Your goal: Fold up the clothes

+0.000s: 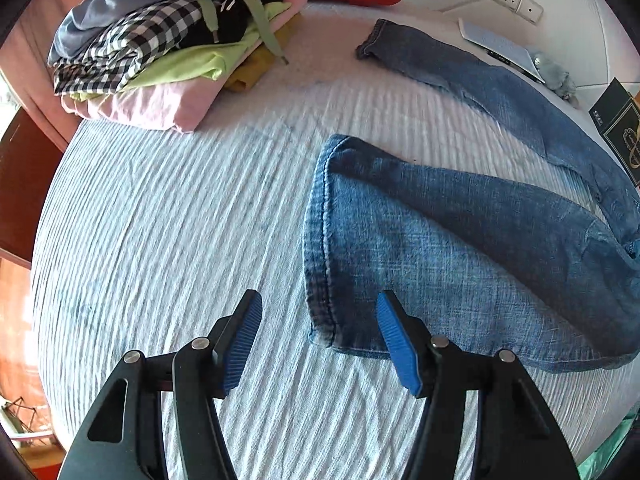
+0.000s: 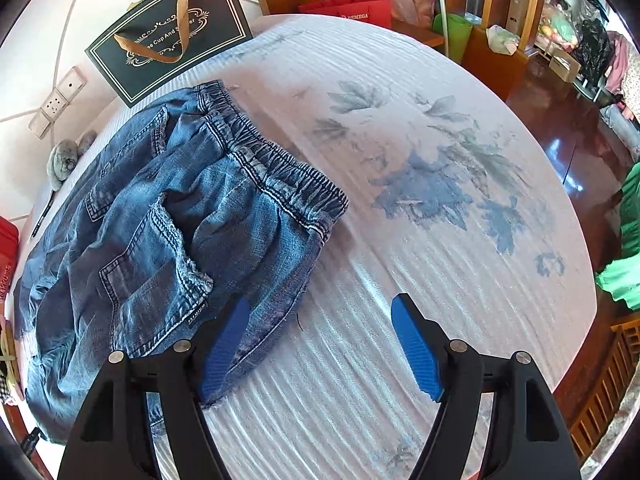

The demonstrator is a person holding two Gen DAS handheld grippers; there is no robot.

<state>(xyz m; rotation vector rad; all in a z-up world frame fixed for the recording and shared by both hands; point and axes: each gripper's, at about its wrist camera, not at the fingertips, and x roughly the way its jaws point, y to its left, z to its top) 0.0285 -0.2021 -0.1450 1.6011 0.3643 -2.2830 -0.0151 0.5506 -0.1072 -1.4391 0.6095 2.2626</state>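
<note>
Left of the jeans [image 1: 460, 248] hem, bare bedspread [image 1: 160, 240]; both fingers released.

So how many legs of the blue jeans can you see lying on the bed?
2. One jeans leg lies nearest the left gripper, its hem by the fingertips. The other leg stretches farther back, its cuff pointing toward the pile of folded clothes.
</note>
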